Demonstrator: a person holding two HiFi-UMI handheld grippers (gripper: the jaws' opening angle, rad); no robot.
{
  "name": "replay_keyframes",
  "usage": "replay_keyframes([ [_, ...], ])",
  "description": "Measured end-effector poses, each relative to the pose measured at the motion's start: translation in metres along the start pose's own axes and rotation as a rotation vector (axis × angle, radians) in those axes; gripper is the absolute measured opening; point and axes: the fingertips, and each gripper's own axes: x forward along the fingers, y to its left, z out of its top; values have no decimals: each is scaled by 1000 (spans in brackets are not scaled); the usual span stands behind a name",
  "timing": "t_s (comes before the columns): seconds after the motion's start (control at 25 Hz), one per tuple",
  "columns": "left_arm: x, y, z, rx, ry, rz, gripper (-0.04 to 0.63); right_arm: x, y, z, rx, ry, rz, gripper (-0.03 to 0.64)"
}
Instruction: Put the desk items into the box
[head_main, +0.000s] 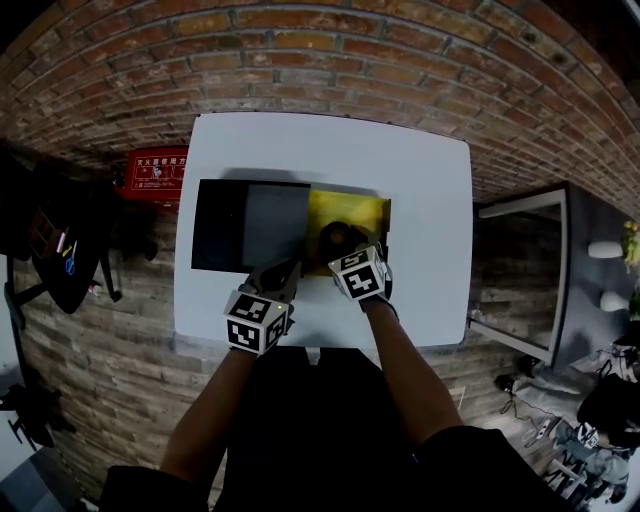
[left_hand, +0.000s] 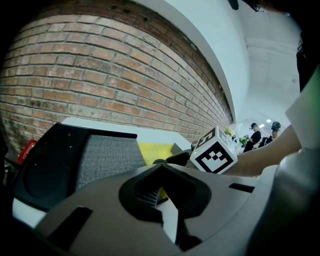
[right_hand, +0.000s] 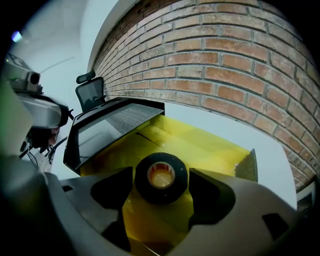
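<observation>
On the white table (head_main: 425, 200) lies an open box: a yellow inside (head_main: 360, 212) and, folded out to the left, a black lid (head_main: 215, 225) with grey lining (head_main: 275, 225). My right gripper (head_main: 340, 246) hangs over the yellow inside and is shut on a black tape roll (right_hand: 161, 177), its hole toward the camera, with the yellow floor (right_hand: 200, 142) beneath. My left gripper (head_main: 282, 273) sits at the box's near edge, by the lid's hinge. In the left gripper view its jaws (left_hand: 162, 192) meet, with the lid (left_hand: 55, 160) and yellow inside (left_hand: 152, 151) beyond.
The table stands on a brick-patterned floor (head_main: 330, 50). A red sign (head_main: 155, 170) lies left of the table, with an office chair (head_main: 60, 250) further left. A white frame (head_main: 520, 270) stands to the right. People (left_hand: 256, 134) stand far off.
</observation>
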Motion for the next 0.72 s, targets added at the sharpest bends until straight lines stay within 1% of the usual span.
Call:
replay_keyframes([
  [0.16, -3, 0, 0, 9, -2, 1, 12, -14, 4, 9, 14, -50, 12, 342],
  [0.32, -7, -3, 3, -5, -22, 3, 11, -37, 3, 17, 28, -116, 7, 342],
  [0.56, -11, -12, 7, 15, -37, -5, 12, -73, 6, 21, 38, -208, 36, 339],
  [0.6, -11, -14, 9, 16, -40, -6, 11, -79, 5, 21, 36, -221, 35, 330],
  [0.64, -12, -16, 10, 20, -44, -8, 12, -86, 4, 21, 34, -234, 31, 300],
  [0.68, -13, -19, 12, 25, -49, -10, 12, -93, 3, 21, 34, -247, 28, 252],
  [0.72, -14, -21, 15, 30, -54, -12, 11, -99, 2, 20, 35, -260, 26, 227],
])
